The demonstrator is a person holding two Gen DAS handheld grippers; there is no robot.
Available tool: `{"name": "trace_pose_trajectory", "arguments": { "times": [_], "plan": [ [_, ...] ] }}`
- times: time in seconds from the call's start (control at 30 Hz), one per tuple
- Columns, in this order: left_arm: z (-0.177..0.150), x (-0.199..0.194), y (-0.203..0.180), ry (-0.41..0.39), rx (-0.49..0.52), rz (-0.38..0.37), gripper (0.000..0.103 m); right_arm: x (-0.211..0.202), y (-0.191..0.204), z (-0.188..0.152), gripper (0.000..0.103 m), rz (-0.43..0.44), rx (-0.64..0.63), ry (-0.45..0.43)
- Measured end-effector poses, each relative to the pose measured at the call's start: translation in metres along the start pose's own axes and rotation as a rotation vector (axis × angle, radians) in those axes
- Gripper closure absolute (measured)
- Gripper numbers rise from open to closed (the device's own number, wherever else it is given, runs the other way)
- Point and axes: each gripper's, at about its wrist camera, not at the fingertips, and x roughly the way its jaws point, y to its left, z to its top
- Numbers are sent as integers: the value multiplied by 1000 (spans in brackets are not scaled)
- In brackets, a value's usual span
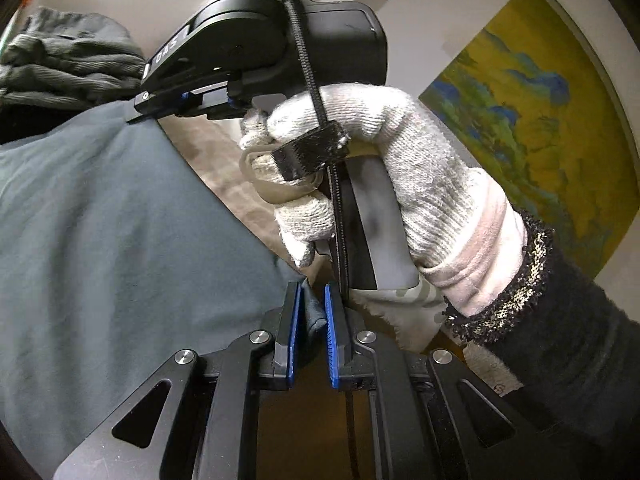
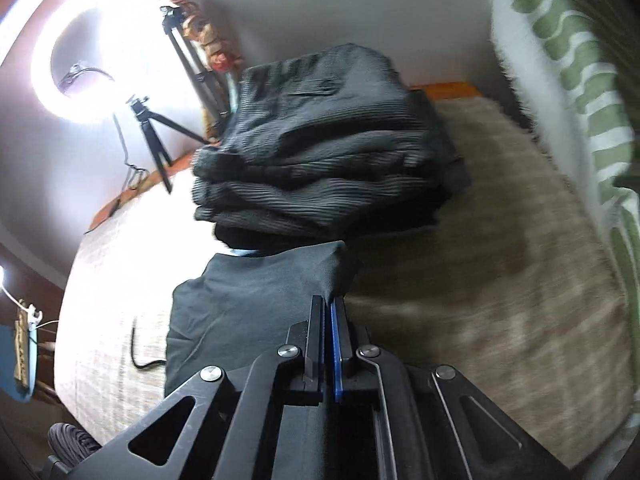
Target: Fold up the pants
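Note:
The grey-blue pants point(image 1: 100, 232) spread across the left of the left wrist view, over a beige bed cover point(image 1: 224, 184). My left gripper point(image 1: 313, 300) is shut on a bunched edge of the pants between its blue pads. The right gripper's body point(image 1: 260, 44) and the gloved hand point(image 1: 380, 168) holding it fill the middle of that view. In the right wrist view the pants point(image 2: 248, 312) look dark grey, and my right gripper point(image 2: 330, 308) is shut on their corner, lifted a little above the bed cover point(image 2: 500, 300).
A pile of folded dark corduroy clothes point(image 2: 328, 152) lies just beyond the pants, also in the left wrist view point(image 1: 68, 64). A ring light on a tripod point(image 2: 88, 64) stands at the bed's far left. A green patterned pillow point(image 2: 580, 80) lies at right. A black cable point(image 2: 140, 348) lies on the bed.

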Motion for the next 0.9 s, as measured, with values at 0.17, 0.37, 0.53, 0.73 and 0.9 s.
{"name": "trace_pose_trajectory", "arguments": {
  "times": [0.17,0.37,0.53,0.73,0.9],
  "plan": [
    [-4,18,5,31,-10,-2,95,12,-13,-3,103,-42,-39,38],
    [-15,20,11,70,8,35,94,34,-16,-3,103,-66,-63,74],
    [-22,27,1,137,14,51,76,35,-19,-6,95,-103,-67,72],
    [-41,4,-11,162,47,54,72,1,-30,-11,74,-116,-30,5],
    [-45,-50,-11,129,68,76,57,-45,-34,-35,66,-63,20,-69]
  ]
}}
